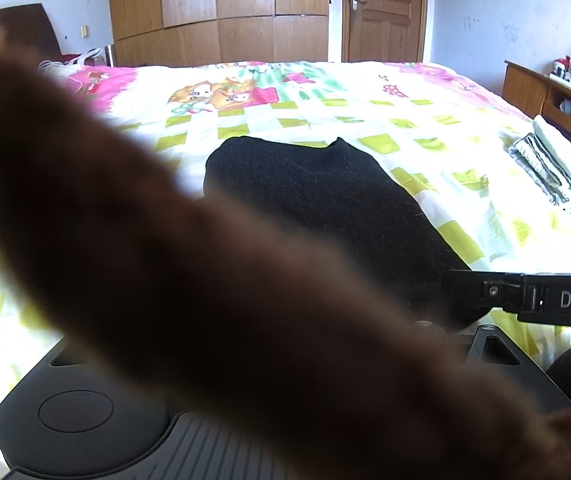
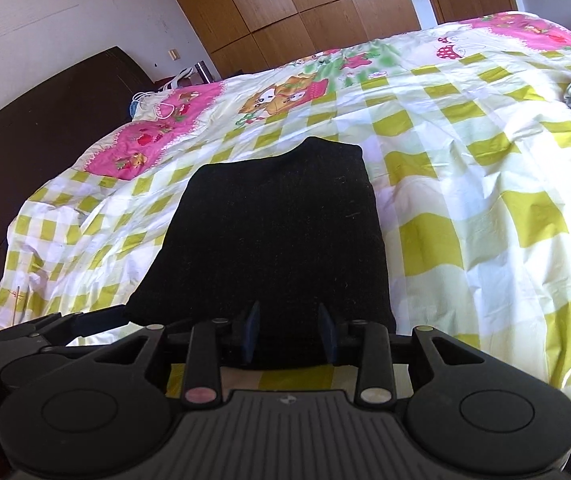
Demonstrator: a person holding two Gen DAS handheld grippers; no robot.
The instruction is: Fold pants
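A wide bed covered with a white and yellow-green checked quilt (image 2: 465, 168) fills most of both views; pink panels and cartoon animal prints run across the quilt's far part. On the bed's right edge lies a stack of folded grey and cream striped cloths (image 1: 553, 168). Beyond the bed's far side stands a tall brown wooden wardrobe (image 1: 221, 12), and right of the wardrobe a brown panelled wooden door (image 1: 385, 8). A dark brown curved headboard (image 2: 37, 120) rises at the bed's left end. A low wooden cabinet (image 1: 533, 88) stands past the bed's right edge.
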